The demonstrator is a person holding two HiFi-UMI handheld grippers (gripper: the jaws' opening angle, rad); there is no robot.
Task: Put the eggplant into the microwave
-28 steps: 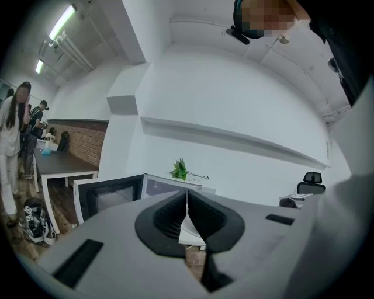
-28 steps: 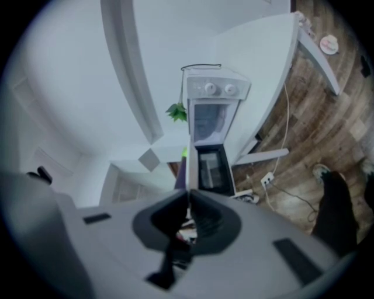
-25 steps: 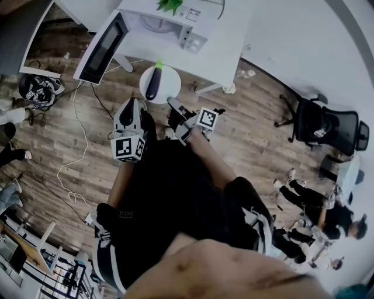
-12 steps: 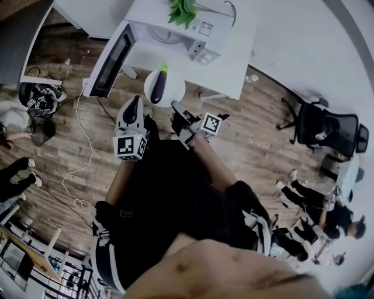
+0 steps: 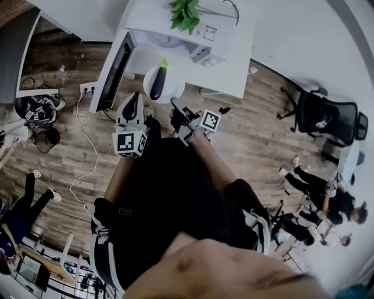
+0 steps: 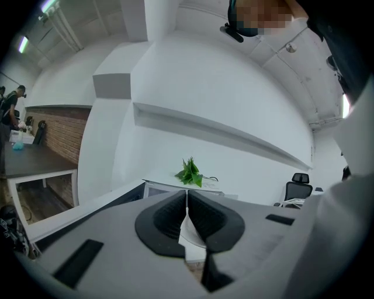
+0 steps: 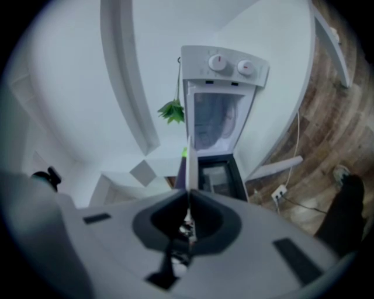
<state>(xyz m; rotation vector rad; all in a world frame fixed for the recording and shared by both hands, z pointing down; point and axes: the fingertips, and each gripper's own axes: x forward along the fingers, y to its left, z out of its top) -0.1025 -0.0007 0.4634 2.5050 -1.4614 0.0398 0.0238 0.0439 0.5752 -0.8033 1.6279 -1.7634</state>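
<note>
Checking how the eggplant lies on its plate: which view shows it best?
The head view: the whole eggplant lies on the white plate, seen from above. The right gripper view shows only a purple-and-green sliver beside the plate's edge; the left gripper view shows none of it.

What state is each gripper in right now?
Left gripper: closed, holding nothing.
Right gripper: closed on the rim of the plate carrying the eggplant.

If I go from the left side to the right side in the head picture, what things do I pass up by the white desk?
open microwave door → eggplant on its white plate → green plant → black office chair
</note>
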